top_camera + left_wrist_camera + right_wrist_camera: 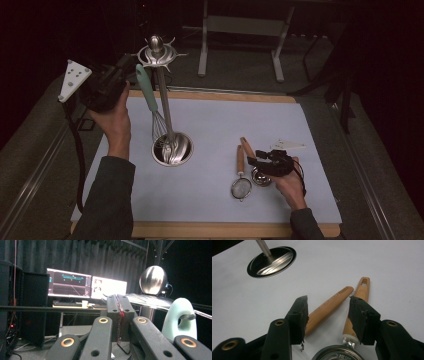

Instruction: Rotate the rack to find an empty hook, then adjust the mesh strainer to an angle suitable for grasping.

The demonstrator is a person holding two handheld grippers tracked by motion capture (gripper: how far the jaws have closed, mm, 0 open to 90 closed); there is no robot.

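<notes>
Left claw [119,315]: jaws pressed together, empty, raised at the far left beside the top of the stand [159,52]. The whisk [148,97] hangs from a stand hook, its mint handle loop just right of the claw. Right claw [328,320]: jaws spread, low over the near right of the worktop [215,125]. Between them lie two wooden handles, of the strainer [240,186] and the ladle [359,300]; pads touch neither.

Two lit monitors [86,286], white cup [85,304], keyboard [67,304], metal frame [242,27]
</notes>
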